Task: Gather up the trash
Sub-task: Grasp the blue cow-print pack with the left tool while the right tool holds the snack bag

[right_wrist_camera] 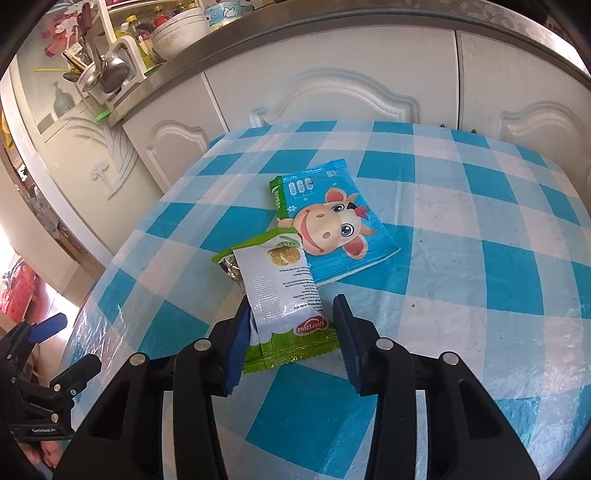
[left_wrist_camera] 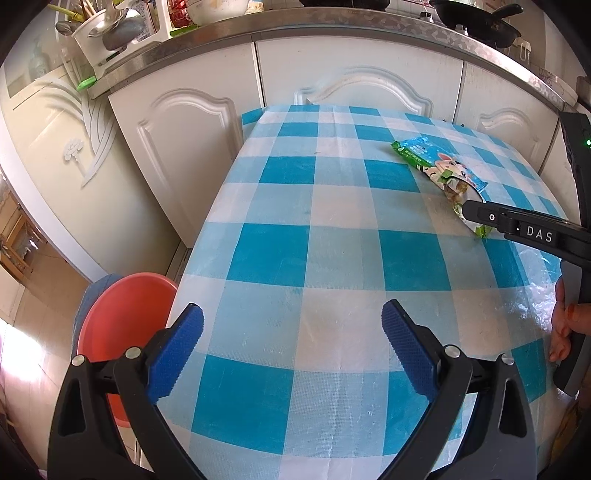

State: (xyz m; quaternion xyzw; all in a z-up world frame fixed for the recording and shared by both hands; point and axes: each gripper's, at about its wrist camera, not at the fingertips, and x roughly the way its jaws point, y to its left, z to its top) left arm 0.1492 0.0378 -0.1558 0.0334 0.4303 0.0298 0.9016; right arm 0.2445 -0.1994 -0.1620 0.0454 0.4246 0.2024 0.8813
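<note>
A green and white snack wrapper [right_wrist_camera: 280,291] lies on the blue checked tablecloth [right_wrist_camera: 461,240], its far end overlapping a blue wrapper with a cartoon cow [right_wrist_camera: 332,221]. My right gripper [right_wrist_camera: 291,328] is open, its blue pads either side of the green wrapper's near end; the left pad touches it. In the left wrist view both wrappers [left_wrist_camera: 439,168] lie at the table's far right, with the right gripper [left_wrist_camera: 476,214] over the green one. My left gripper [left_wrist_camera: 291,350] is open and empty above the table's near left part.
A red-orange basin [left_wrist_camera: 125,325] sits below the table's left edge. White cabinet doors [left_wrist_camera: 354,81] stand behind the table under a counter with a utensil holder [left_wrist_camera: 107,37] and a black pan [left_wrist_camera: 476,18].
</note>
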